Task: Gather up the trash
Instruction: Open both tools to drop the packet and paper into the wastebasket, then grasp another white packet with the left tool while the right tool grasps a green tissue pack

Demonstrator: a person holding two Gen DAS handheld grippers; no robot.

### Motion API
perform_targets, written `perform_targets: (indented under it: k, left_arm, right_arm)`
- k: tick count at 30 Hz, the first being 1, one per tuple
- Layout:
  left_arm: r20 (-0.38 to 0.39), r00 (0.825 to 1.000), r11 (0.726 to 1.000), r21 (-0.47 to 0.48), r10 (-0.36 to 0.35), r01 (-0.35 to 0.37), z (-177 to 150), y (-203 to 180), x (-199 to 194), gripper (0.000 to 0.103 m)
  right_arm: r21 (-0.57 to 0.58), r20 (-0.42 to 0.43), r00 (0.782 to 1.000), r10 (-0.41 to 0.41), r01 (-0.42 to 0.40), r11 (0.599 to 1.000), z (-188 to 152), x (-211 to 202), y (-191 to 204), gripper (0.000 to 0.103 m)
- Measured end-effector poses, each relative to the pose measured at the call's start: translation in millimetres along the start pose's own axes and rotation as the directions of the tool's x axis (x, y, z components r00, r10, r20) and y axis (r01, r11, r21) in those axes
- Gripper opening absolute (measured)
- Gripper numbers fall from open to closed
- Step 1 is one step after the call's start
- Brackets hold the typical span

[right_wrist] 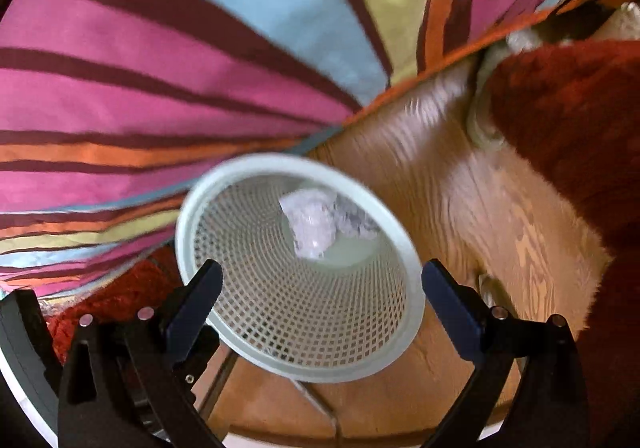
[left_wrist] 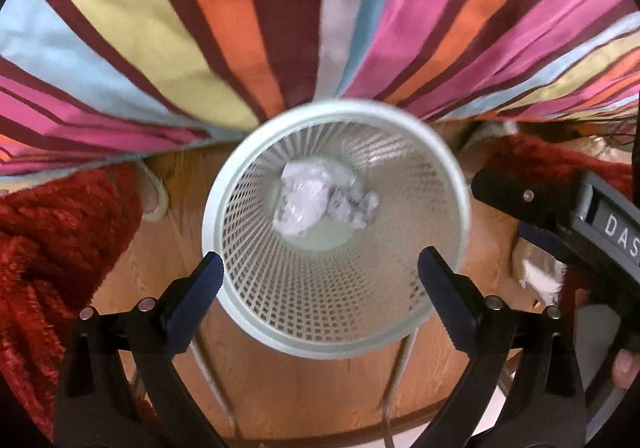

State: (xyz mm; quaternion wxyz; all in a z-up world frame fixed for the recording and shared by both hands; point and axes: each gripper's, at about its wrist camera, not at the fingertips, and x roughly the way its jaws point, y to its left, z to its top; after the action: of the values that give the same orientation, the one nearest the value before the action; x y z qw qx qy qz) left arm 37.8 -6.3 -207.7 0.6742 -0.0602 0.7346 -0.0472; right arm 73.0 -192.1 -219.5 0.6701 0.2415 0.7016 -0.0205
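Both hand-held grippers, left (left_wrist: 320, 272) and right (right_wrist: 320, 280), spread empty above basket (left_wrist: 456, 184) holding 2 paper wads (left_wrist: 304, 200)

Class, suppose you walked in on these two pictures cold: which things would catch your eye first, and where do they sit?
First, the white mesh wastebasket standing on the wooden floor, seen from above with crumpled white paper at its bottom. Behind it hangs a bright striped cloth in pink, orange, yellow and blue, and a red shaggy rug flanks the floor. The left hand-held gripper and the right hand-held gripper both stand open and empty above the basket.
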Motion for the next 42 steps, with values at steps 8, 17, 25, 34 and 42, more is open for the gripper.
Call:
perform_targets:
  k: [8,17,25,34,42]
  left_arm:
    - [0.166,0.984,0.996,0.075,-0.06,0.048,-15.9,-14.4,-66.3,0.095]
    - [0.536,0.843,0.998,0.068,-0.034,-0.003,-19.9,-0.4,-168.7,0.095]
    - [0.713,0.699,0.989,0.052,0.061,-0.139,21.4,23.0,-229.5,0.095]
    - [0.764,0.64,0.989,0.014,0.082,-0.144,98.6,43.1,-270.1,0.095]
    - [0.789,0.609,0.976,0.059,0.083,-0.209,160.1,46.5,-277.1,0.095]
  right_arm:
    - [-0.119,0.267,0.961,0.072,-0.041,0.992,-7.4,-83.1,17.3,0.096]
    - [-0.361,0.571,0.81,0.138,0.097,0.928,-13.2,-185.5,56.9,0.096]
    - [-0.435,0.654,0.725,0.217,0.124,0.892,2.7,-216.6,92.5,0.096]
    - [-0.488,0.631,0.732,0.256,0.119,0.865,39.5,-223.2,138.0,0.096]
    - [-0.533,0.56,0.787,0.258,0.103,0.84,72.0,-204.0,164.4,0.096]
